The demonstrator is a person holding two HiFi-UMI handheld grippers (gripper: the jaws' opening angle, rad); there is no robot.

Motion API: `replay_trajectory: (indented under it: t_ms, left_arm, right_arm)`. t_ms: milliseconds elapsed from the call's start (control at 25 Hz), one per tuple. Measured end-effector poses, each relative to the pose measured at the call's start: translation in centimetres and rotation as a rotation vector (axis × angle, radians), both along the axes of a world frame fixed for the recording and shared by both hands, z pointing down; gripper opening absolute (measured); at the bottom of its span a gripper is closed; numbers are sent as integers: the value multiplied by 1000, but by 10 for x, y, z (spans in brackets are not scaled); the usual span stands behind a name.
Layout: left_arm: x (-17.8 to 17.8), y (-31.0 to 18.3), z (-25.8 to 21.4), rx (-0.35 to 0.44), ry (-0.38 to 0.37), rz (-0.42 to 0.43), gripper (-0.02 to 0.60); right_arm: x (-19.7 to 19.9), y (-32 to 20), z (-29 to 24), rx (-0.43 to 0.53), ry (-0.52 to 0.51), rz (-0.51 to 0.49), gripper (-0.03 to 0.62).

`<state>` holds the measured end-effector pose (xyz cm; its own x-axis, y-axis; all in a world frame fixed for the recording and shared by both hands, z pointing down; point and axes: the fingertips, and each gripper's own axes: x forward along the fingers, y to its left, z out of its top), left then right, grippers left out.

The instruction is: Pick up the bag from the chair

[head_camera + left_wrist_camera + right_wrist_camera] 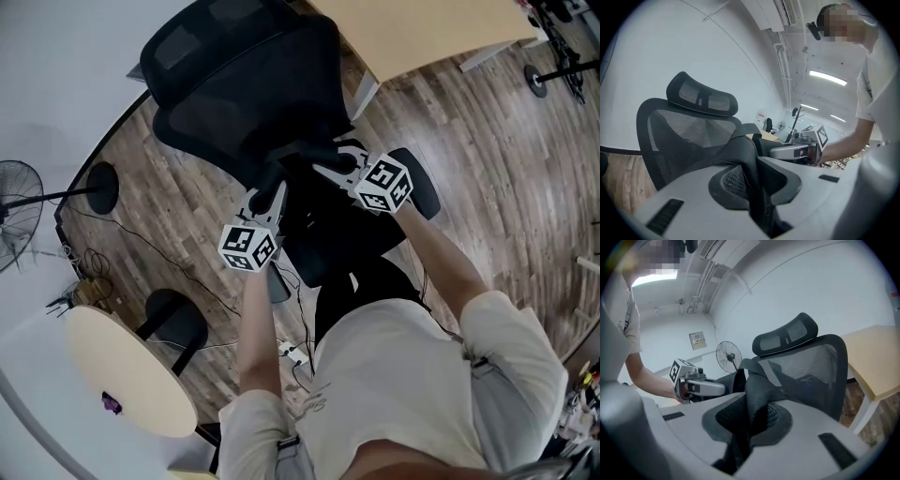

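1. Two jaws of the left gripper [757, 176] are squeezed tight on a black strap [749, 150] of the bag.
2. The two jaws of the right gripper [750, 420] pinch a second strap [757, 394] the same way.
3. The grippers are close, side by side. Each one shows up in the other's view.
4. Both straps are pulled up from the black bag [333, 234]. The bag is at the seat of the chair [244, 84], in front of its net back. It is all so dark that I cannot tell whether the bag touches the seat.
5. The chair is black and has a curved headrest [787, 336] on top.
6. The person's bare arms reach in from the bottom of the head view. The person wears a pale shirt [403, 394].
7. Under it all is a wood floor [487, 169].
8. A round pale counter [141, 356] is at the lower left, with a small purple thing [111, 403] on it.
9. A fan [17, 214] stands at the left edge.
10. A long pale counter [422, 33] is past the chair.
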<state>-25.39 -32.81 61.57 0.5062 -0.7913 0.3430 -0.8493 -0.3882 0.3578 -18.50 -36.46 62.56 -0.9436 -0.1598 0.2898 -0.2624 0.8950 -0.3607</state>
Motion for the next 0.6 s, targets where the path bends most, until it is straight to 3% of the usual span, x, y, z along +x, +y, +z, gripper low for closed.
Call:
replay_trajectory:
  t_ms: [360,600]
  left_arm:
    - [4,37,-42,44,60,-23,58]
    - [19,48,-92,161,74,18,58]
  right_arm:
    - [12,31,-56,86,-39,-18,34]
    - [27,34,-107,173,-95,14,34]
